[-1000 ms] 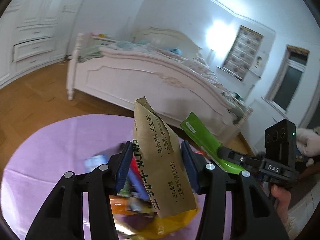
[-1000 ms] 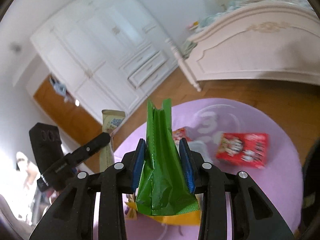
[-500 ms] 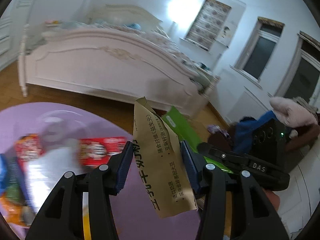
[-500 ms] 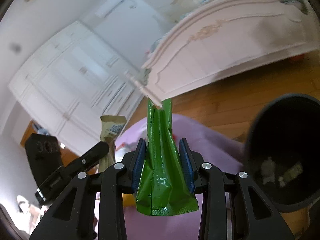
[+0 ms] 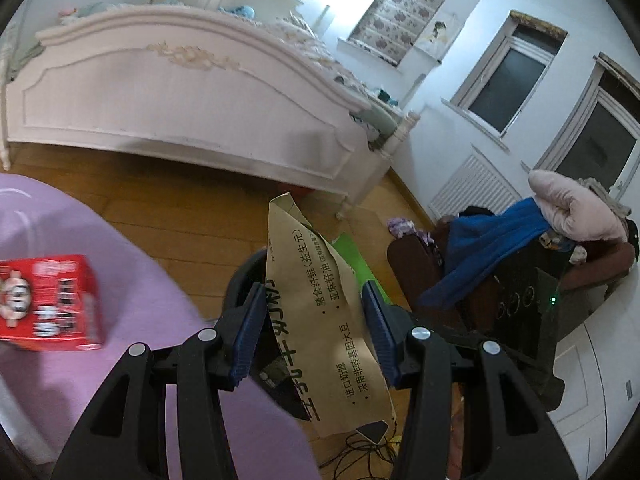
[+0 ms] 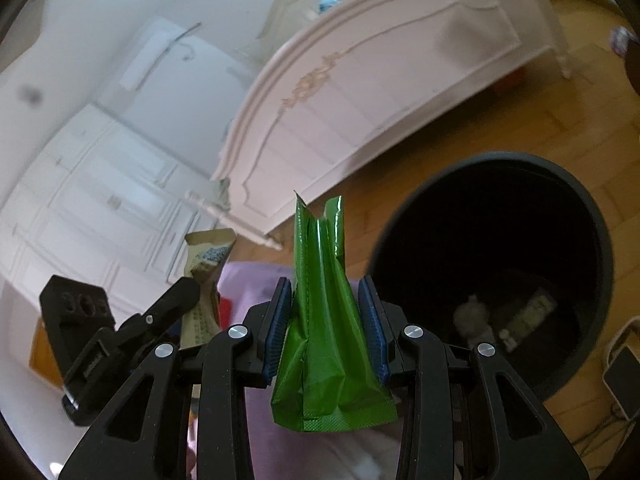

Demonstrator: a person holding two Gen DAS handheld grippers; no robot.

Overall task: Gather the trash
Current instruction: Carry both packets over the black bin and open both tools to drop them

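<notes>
1. Looking along the left tongs (image 5: 316, 332) in the left wrist view: the blue pads are partly closed on a brown paper pouch (image 5: 320, 320) with printed characters, which stands upright between them.
2. Behind the pouch a dark bin (image 5: 240, 280) rim shows, mostly hidden; a green strip (image 5: 352, 256) beside the pouch is probably the other wrapper.
3. A red box (image 5: 48, 300) lies on the purple tabletop (image 5: 140, 300) at the left. White bed (image 5: 180, 100) stands on the wooden floor beyond.
4. Right wrist view: the right tongs (image 6: 326, 328) are narrowly closed on a creased green wrapper (image 6: 324, 320), held upright.
5. The black bin (image 6: 600, 280) stands on the floor just right of the tongs, its mouth open, with scraps at the bottom.
6. The left tongs (image 6: 176, 300) appear at lower left with the brown pouch (image 6: 204, 264) gripped.
</notes>
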